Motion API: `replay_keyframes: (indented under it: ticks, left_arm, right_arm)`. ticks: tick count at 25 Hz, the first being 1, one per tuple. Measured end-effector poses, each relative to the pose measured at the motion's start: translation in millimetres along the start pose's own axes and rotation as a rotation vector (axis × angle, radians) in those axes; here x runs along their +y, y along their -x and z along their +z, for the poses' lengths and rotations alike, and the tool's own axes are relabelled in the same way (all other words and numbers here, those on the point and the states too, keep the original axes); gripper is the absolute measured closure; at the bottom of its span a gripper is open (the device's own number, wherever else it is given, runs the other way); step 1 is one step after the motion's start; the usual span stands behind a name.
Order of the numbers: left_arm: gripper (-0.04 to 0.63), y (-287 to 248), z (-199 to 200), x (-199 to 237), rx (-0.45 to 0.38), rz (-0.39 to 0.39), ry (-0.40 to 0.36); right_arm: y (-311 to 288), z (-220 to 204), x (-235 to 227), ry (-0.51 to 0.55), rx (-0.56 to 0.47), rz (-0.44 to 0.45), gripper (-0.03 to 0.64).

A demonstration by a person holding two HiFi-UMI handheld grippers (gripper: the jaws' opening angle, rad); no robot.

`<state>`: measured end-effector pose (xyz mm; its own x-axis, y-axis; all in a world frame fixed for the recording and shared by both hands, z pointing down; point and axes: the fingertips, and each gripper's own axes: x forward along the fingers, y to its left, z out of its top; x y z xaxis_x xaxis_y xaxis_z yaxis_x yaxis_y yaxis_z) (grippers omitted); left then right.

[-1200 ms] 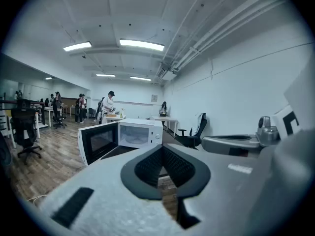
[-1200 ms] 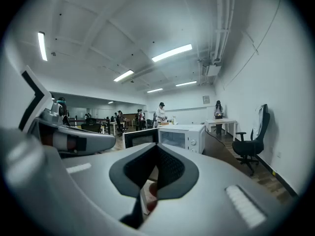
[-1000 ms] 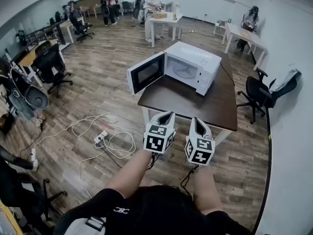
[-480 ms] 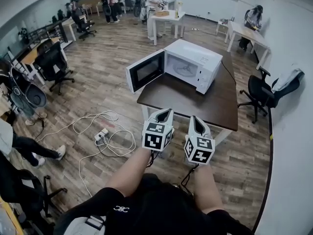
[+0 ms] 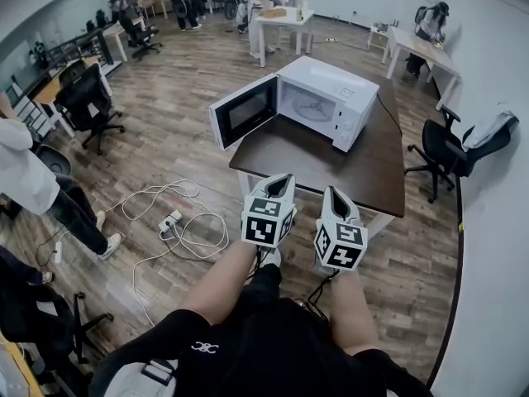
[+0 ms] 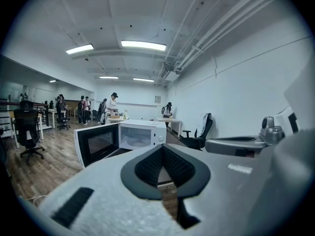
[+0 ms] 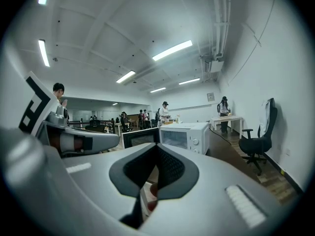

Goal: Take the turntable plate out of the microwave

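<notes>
Plate (image 5: 312, 109) lies inside microwave (image 5: 335, 89), whose door (image 5: 241, 114) is swung open. Left gripper (image 5: 283, 182) and right gripper (image 5: 334, 193) are both pressed together, empty, well short of microwave. Risks: jaws not spread in time; glass slipping; clipping door.

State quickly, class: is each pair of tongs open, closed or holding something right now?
Left tongs: closed, holding nothing.
Right tongs: closed, holding nothing.

Bright, even indoor light.
Ceiling strips (image 6: 142, 44) glare; fisheye bends edges, gripper views vignette black, the nearest surfaces blur.
</notes>
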<state>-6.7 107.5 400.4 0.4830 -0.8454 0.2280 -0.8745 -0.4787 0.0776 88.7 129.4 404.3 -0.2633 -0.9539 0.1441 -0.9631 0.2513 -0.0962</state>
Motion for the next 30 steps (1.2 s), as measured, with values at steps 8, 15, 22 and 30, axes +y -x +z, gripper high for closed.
replay_keyframes:
  ticks: [8,15,22,30]
  left_arm:
    - [0.585,-41.1,5.3,13.1,-0.005,-0.009,0.004]
    - [0.584,-90.8,10.8,31.0,0.003,-0.025,0.017]
    - [0.584,-147.0,20.5,56.6,0.022,-0.030,0.030]
    - [0.584,-205.1,35.2,95.0,0.039,-0.039,0.040]
  right_arm:
    - [-35.4,1.5,-14.5,0.023,0.006,-0.005,0.607]
    - [-81.3,-0.9,-33.5,0.037,0.030,-0.013,0.607]
    - [-133.1,4.2,-55.4,0.065,0.055,-0.034,0.607]
    - [-199.8,18.8,-74.1,0.059,0.067,-0.054,0.607]
